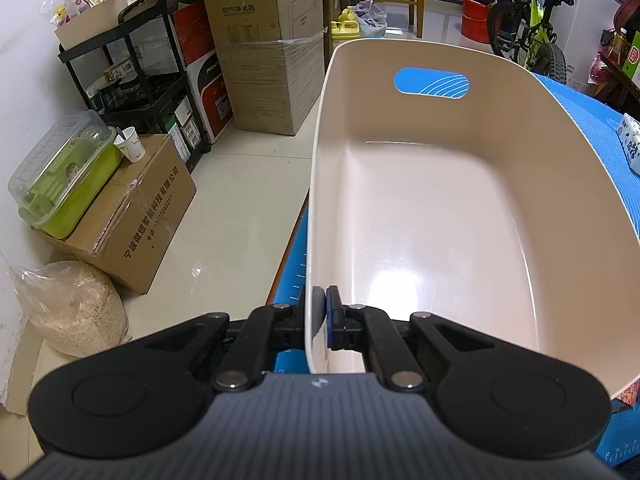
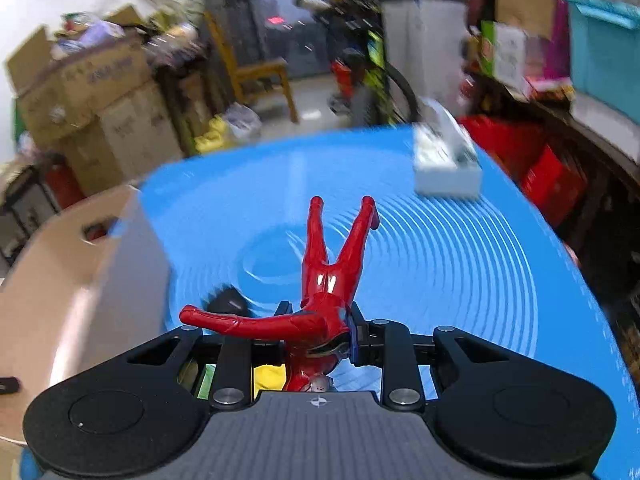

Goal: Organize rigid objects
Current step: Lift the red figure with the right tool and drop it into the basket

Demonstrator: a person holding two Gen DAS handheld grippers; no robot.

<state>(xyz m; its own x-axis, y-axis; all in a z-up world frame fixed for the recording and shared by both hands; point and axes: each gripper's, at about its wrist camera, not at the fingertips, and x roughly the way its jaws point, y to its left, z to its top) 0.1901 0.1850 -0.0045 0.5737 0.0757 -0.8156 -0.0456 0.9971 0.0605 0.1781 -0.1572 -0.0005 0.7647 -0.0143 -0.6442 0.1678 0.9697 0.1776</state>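
Note:
My left gripper (image 1: pixel 322 304) is shut on the near left wall of a cream plastic basket (image 1: pixel 432 216), one pad inside and one outside. The basket is empty, has a handle slot in its far wall and stands on the blue mat (image 1: pixel 588 120). My right gripper (image 2: pixel 320 328) is shut on the torso of a red action figure (image 2: pixel 332 264), held above the blue mat (image 2: pixel 460 264) with its legs pointing away and one arm sticking left. The basket (image 2: pixel 80 280) shows at the left of the right wrist view, which is motion-blurred.
A white tissue box (image 2: pixel 444 160) sits at the far right of the mat, also at the edge of the left wrist view (image 1: pixel 630 140). A dark object (image 2: pixel 228 300) lies on the mat by the basket. Cardboard boxes (image 1: pixel 272 48), a black cart (image 1: pixel 132 80) and a bicycle (image 1: pixel 532 28) stand on the floor.

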